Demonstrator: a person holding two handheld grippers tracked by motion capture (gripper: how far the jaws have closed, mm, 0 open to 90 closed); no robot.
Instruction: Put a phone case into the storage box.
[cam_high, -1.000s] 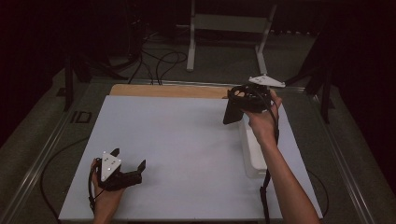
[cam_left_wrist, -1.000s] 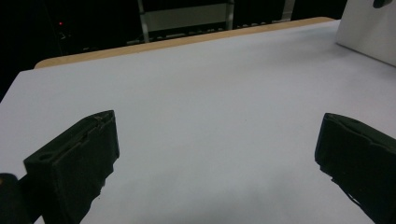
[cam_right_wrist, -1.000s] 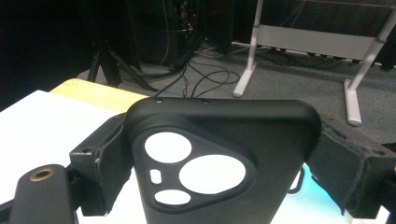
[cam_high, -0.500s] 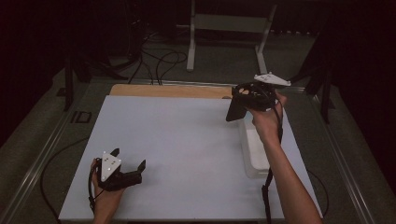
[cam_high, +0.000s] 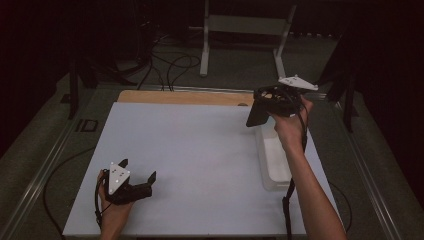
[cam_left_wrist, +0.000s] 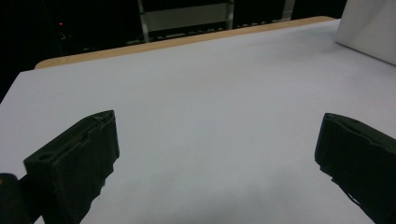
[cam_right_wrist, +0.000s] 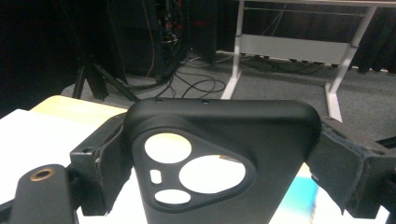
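gripping black phone case (cam_right_wrist: 219, 154) in right tool (cam_high: 272, 102).

A white tabletop (cam_high: 200, 160) covers most of the high view, with a strip of bare wood (cam_high: 185, 97) along its far edge near the top centre of the frame. A clear plastic bin (cam_high: 272, 165) sits on the white surface at the right of centre, and a small dark plate (cam_high: 86, 125) lies on the grey floor just off the left edge. Across the top of the frame, a pale metal stand (cam_high: 240, 30) rises from the floor and black cables (cam_high: 165, 65) loop to its left.
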